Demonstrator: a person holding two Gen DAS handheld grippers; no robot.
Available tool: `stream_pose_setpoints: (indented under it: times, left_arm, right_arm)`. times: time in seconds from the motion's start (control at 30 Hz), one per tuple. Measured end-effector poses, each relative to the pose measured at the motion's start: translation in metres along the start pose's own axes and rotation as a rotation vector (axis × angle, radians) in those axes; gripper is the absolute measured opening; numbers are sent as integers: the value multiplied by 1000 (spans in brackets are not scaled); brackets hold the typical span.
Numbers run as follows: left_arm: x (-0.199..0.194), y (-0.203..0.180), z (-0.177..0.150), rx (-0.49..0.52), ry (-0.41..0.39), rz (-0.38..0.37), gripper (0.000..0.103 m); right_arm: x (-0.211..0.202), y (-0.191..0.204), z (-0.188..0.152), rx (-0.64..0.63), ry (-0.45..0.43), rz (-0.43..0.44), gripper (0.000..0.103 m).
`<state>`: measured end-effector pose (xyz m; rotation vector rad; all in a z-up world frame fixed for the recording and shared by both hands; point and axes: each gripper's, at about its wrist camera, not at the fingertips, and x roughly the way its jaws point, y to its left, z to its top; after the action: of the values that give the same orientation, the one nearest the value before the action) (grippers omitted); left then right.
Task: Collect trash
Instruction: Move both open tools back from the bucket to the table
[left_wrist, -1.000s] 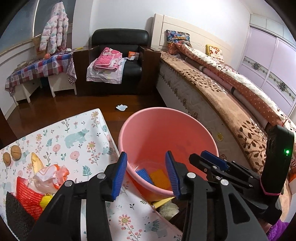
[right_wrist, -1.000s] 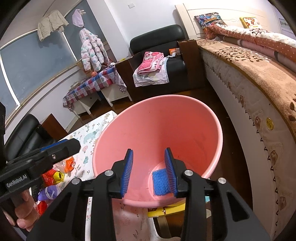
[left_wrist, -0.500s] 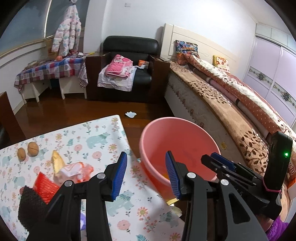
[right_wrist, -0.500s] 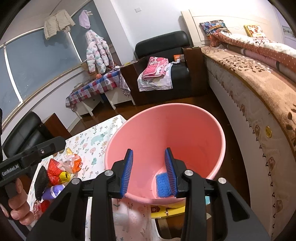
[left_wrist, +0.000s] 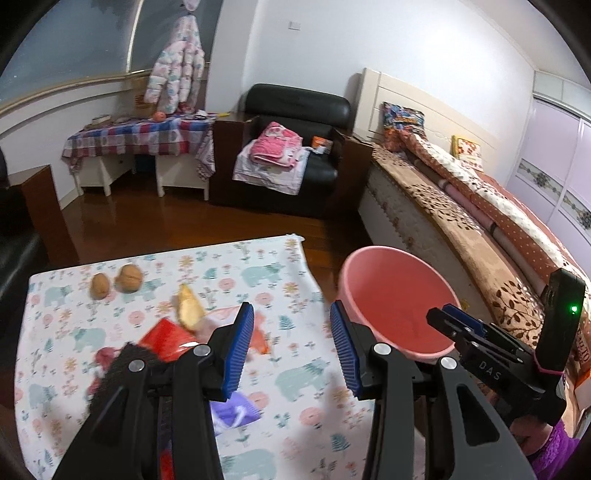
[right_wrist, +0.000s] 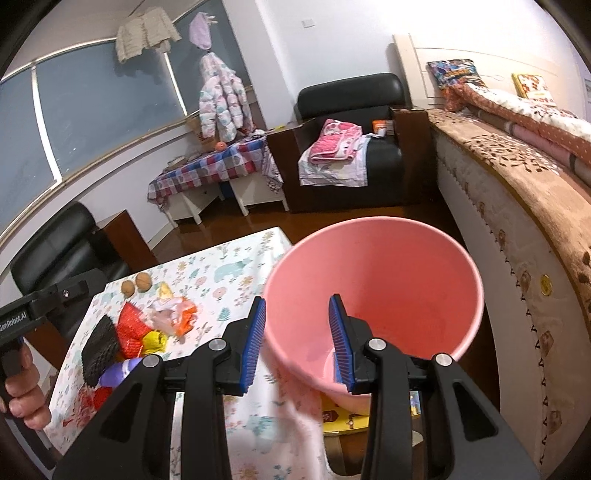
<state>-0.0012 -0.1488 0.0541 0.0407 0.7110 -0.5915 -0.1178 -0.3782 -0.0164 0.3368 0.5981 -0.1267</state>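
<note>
Bedroom interior: dark wood floor, black armchair (left_wrist: 295, 122) with pink folded cloth on the seat, bed (left_wrist: 480, 221) along the right side, checked-cloth side table (right_wrist: 207, 173) under the window.

Table (left_wrist: 258, 387), foreground, covered in a floral and bear-print cloth.

Pink bucket (right_wrist: 388, 295): stands just off the table's right edge, between table and bed, mouth up and tilted slightly toward the cameras. Its base is hidden behind the right gripper, so the contents cannot be made out.

Trash pile (right_wrist: 144, 328): near the table's left part. Comprises a red mesh net, a black mesh pad (right_wrist: 99, 349) with its long axis running toward the near table edge, a yellow wrapper, an orange-and-clear plastic wrapper (right_wrist: 173, 310), and a purple piece (left_wrist: 236, 410) nearest the camera. The left view is motion-blurred here.

Two walnuts (left_wrist: 116, 282): side by side, beyond the pile, apart from it.

Yellow peel-like scrap (left_wrist: 188, 306): long axis pointing away from the cameras, tapered end toward the far table edge.

Left gripper (left_wrist: 291, 350): jaws apart, nothing between them, above the table beside the pile.

Right gripper (right_wrist: 297, 339): jaws apart, empty, at the bucket's near rim, right finger inside the rim line and left finger outside.
</note>
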Motion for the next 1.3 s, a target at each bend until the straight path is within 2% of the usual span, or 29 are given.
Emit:
stream_pose_setpoints:
  times: [0.47,0.77,1.3]
  left_arm:
    - [-37,57,-24,-67,-2,130,42]
    - [-57,80,-42,-90,1,208,42]
    - [-75,109,-69,-121,6,273,42]
  right_arm:
    - [7,56,-21,-91,67,104,36]
    - [7,84,-34,-150,95,162,36]
    - [9,111,-43,-208,122,189,36]
